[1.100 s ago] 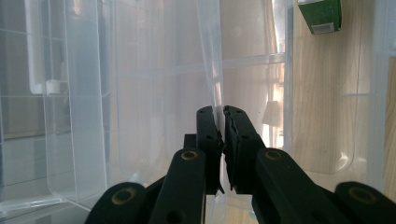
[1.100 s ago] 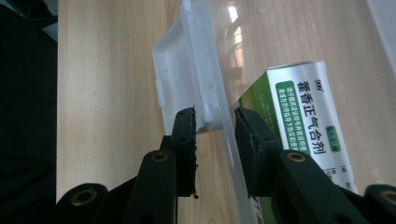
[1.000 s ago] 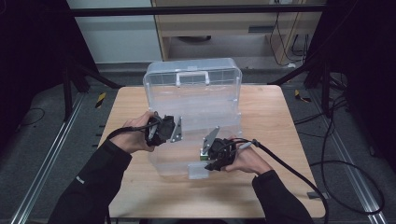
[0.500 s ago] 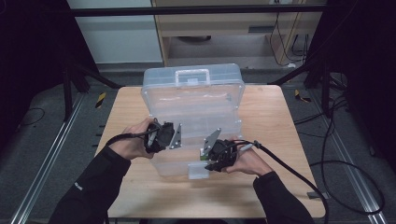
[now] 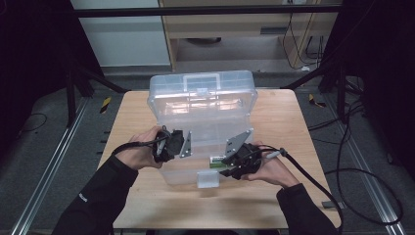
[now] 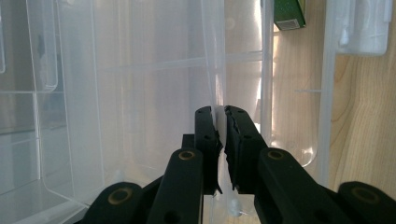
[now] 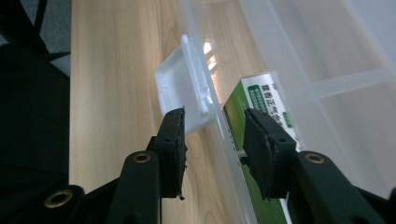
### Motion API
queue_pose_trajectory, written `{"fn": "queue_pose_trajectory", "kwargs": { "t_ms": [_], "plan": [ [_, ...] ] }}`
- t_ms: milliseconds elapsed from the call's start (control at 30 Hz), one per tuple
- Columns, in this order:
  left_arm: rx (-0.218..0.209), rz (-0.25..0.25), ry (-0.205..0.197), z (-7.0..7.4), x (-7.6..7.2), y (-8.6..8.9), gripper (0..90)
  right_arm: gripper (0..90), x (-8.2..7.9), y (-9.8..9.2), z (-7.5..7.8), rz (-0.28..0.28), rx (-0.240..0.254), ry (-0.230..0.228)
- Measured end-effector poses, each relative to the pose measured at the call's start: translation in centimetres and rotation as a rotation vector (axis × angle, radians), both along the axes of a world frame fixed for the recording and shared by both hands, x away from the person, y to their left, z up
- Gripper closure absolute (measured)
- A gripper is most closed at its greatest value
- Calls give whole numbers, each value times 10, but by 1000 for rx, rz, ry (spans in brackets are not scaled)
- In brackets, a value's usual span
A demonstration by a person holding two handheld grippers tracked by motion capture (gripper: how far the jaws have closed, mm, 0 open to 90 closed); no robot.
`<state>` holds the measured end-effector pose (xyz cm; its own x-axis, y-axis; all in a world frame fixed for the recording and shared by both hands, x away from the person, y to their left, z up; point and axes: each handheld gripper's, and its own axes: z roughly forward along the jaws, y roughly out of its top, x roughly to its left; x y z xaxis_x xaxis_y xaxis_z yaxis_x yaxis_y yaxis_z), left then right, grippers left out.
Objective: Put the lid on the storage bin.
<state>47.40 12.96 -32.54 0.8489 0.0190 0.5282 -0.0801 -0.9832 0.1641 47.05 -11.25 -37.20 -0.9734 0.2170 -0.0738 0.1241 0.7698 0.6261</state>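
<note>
A clear plastic storage box (image 5: 203, 122) sits in the middle of the high view on the wooden worktop (image 5: 274, 205), its lid (image 5: 202, 93) standing open toward the top of the frame. The left gripper (image 6: 222, 126), left of centre in the high view (image 5: 185, 145), has its fingers narrow and clamped on a thin clear wall of the box. The right gripper (image 7: 215, 140), lower centre in the high view (image 5: 224, 164), has its fingers partly apart; they have just been opening, and they straddle the front wall by the white latch (image 7: 184, 84) without pressing it. A green carton (image 7: 264, 109) lies inside the box just behind that wall, at the centre of the right gripper view
</note>
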Motion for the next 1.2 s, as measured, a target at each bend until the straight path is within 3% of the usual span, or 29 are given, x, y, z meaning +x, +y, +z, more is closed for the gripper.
{"fn": "queue_pose_trajectory", "kwargs": {
  "t_ms": [133,267,400,533,633,833,1200],
  "plan": [
    [-3,5,5,0,0,0,825,638,-3,-15,11,-30,68,-11],
    [-2,6,7,0,0,0,822,699,-3,-33,24,-100,184,-44],
    [-1,6,7,-1,0,-1,820,791,5,-52,37,-256,334,-88],
    [-2,10,9,-1,-1,-1,818,855,16,-68,43,-412,428,-91],
    [-6,12,9,-1,0,-1,817,882,24,-77,44,-491,448,-97],
    [1,22,16,-1,0,-2,815,900,39,-83,43,-563,454,-110],
    [-1,22,28,-2,-1,-1,813,900,54,-86,45,-614,462,-109]
  ]
}}
